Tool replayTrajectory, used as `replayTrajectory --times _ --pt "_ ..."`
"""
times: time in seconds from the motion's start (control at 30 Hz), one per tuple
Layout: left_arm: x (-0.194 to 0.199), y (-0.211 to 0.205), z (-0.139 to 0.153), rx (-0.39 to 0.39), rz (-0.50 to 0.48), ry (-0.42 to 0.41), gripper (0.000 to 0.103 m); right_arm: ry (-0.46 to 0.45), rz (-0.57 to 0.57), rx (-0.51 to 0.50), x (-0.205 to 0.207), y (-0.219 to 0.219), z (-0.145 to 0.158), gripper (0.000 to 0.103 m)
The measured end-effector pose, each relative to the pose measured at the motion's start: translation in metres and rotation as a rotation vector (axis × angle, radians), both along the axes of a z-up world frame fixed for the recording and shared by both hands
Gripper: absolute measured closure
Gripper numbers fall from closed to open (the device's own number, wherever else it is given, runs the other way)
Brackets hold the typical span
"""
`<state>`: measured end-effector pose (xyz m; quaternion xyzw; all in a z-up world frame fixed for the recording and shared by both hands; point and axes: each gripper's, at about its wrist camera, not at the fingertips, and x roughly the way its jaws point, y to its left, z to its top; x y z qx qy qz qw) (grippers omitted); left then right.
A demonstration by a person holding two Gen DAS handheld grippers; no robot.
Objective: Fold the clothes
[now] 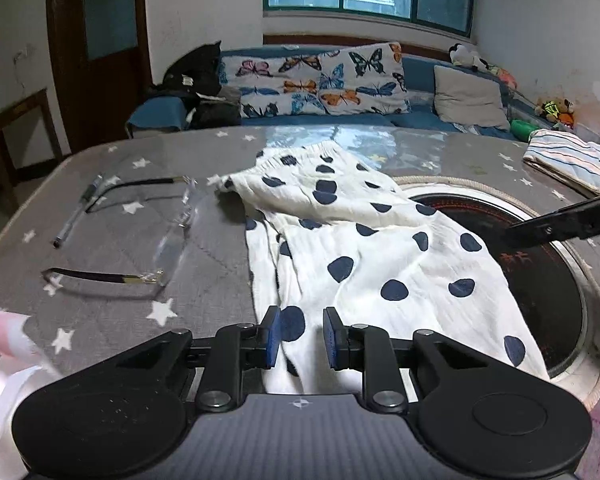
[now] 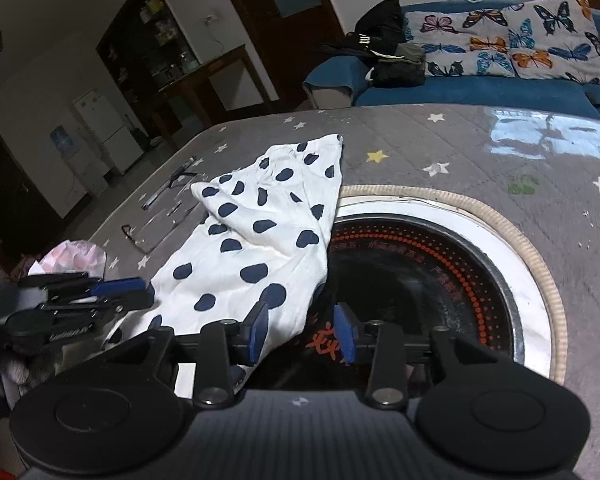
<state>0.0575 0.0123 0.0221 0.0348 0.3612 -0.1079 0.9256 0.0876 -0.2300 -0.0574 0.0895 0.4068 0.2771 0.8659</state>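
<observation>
White trousers with dark blue dots (image 1: 360, 240) lie lengthwise on the grey star-patterned table (image 1: 120, 240), their right side over the black round hob (image 1: 540, 280). My left gripper (image 1: 302, 338) is open, its blue pads either side of the near end of the cloth. My right gripper (image 2: 302, 332) is open over the hob's near edge (image 2: 420, 280), its left pad at the trousers' (image 2: 252, 248) right hem corner. The left gripper also shows in the right wrist view (image 2: 100, 292). The right gripper's finger enters the left wrist view (image 1: 560, 224).
Clear glasses (image 1: 168, 232) and a pen (image 1: 76, 212) lie left of the trousers. A folded striped garment (image 1: 568, 160) sits at the far right. A pink-and-white bag (image 2: 76, 256) lies at the near left. A blue sofa with butterfly cushions (image 1: 320, 80) stands behind.
</observation>
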Motion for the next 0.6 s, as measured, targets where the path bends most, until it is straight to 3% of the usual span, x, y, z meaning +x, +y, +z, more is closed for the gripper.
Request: replayTrajectory --times 0.03,0.1,0.2,0.43,0.6 --pt "0.003 -0.001 -0.002 0.002 -0.002 0.008 0.078 -0.001 0.006 -0.002 -0.001 0.0 0.0 0.066" --pt "0.005 -0.002 -0.004 0.001 -0.012 0.011 0.093 -0.002 0.014 -0.004 -0.001 -0.001 -0.001 0.066" --pt "0.005 -0.001 -0.004 -0.002 -0.014 0.002 0.099 -0.007 0.029 -0.01 -0.002 -0.003 -0.002 0.066" --pt "0.003 0.015 0.016 -0.066 0.033 -0.058 0.1 -0.023 0.074 -0.043 0.001 0.002 -0.006 0.066" --pt "0.008 0.025 0.01 -0.073 0.062 -0.033 0.1 -0.023 0.1 -0.034 0.006 0.01 -0.013 0.066"
